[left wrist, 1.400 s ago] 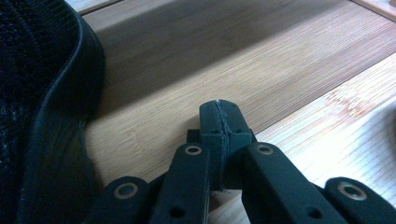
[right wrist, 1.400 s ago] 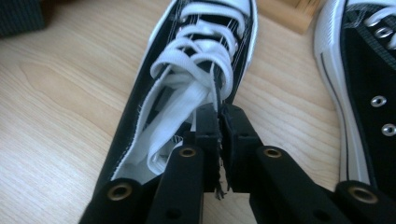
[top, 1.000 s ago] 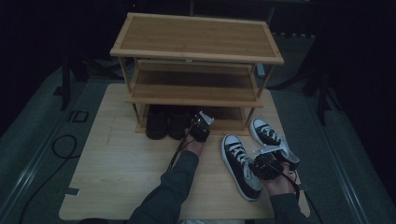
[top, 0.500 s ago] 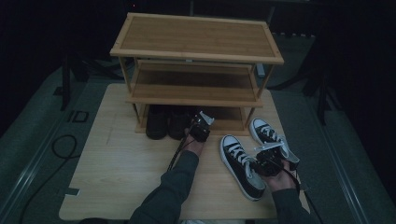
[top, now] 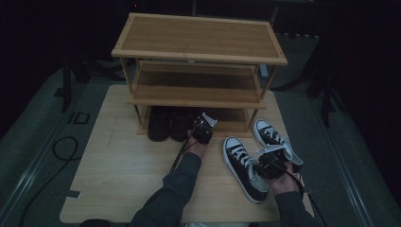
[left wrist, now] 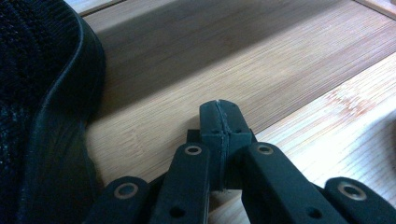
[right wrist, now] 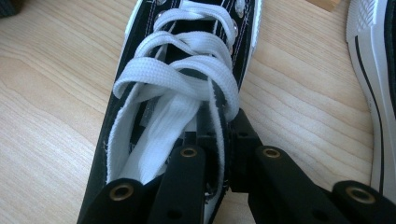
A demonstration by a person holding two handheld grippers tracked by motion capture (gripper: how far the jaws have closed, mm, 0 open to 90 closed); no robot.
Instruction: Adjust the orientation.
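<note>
Canvas, black, with white laces and rubber sole: the high-top sneaker (right wrist: 177, 93) lies on the pale wooden table (top: 123, 175), its collar side pinched in my right gripper (right wrist: 219, 135), whose jaws were just closing. Two such sneakers here. Farther off, my left gripper (left wrist: 219, 116) rests closed and empty beside two black shoes (top: 168, 124) under the three-tier bamboo rack (top: 198, 52).

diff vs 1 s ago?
The right gripper closed its fingers onto the side wall of the near sneaker, and the sneaker has shifted slightly left on the table. Unchanged: left gripper shut, empty, at the rack; second sneaker; dark shoes.
</note>
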